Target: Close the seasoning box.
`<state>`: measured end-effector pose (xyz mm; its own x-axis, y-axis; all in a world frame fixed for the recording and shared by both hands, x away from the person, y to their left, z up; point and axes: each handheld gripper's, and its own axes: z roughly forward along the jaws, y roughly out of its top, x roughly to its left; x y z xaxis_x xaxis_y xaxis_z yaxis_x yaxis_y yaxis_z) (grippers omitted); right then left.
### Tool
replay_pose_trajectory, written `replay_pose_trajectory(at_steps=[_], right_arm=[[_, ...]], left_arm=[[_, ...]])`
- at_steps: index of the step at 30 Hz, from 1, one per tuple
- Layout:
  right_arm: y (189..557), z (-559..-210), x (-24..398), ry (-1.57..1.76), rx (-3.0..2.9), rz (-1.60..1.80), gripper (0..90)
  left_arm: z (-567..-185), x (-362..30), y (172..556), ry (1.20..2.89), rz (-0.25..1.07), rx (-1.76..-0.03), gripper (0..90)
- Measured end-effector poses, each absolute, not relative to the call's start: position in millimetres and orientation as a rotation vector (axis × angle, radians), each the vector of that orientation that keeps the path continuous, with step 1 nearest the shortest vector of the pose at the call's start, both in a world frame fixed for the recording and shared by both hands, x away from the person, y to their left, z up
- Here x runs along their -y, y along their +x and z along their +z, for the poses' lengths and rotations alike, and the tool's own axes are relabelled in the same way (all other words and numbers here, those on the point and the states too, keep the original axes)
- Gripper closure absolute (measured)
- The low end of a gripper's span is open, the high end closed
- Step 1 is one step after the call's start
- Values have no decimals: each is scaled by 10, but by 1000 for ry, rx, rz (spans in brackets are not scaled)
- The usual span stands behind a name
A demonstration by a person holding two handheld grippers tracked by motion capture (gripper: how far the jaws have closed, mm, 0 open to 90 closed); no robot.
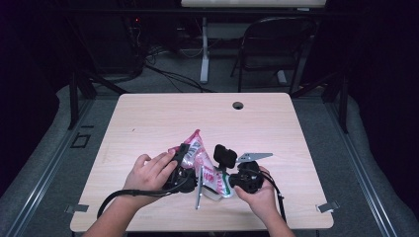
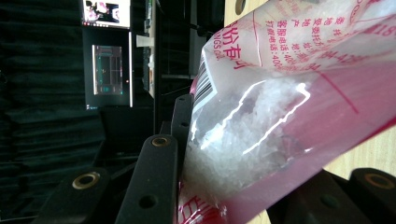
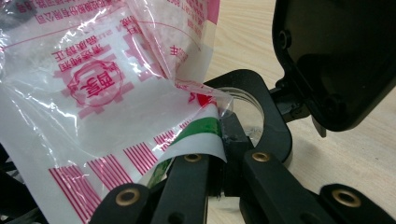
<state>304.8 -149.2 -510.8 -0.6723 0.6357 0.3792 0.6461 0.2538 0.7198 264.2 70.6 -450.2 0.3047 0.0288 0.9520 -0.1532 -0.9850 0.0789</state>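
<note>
2 hand-held grippers on 1 pink-printed bag (image 1: 202, 165); left hand-held gripper (image 2: 233, 186) clamps its body, right hand-held gripper (image 3: 217, 154) pinches its edge

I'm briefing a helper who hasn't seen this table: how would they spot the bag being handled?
On the pale wooden table, look at the near middle, between the person's two hands. The bag is clear plastic with pink-red print and white crystals inside, held by the left gripper and the right gripper. It is the one colourful thing among black tools.
</note>
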Motion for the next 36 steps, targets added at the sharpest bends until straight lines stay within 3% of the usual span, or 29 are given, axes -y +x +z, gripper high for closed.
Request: replay_pose_trajectory(at_steps=[36], right_arm=[[3042,-5110,1483,-1288,2481,-1442,899]], left_arm=[[-4479,-669,2601,2415,1766,141,725]])
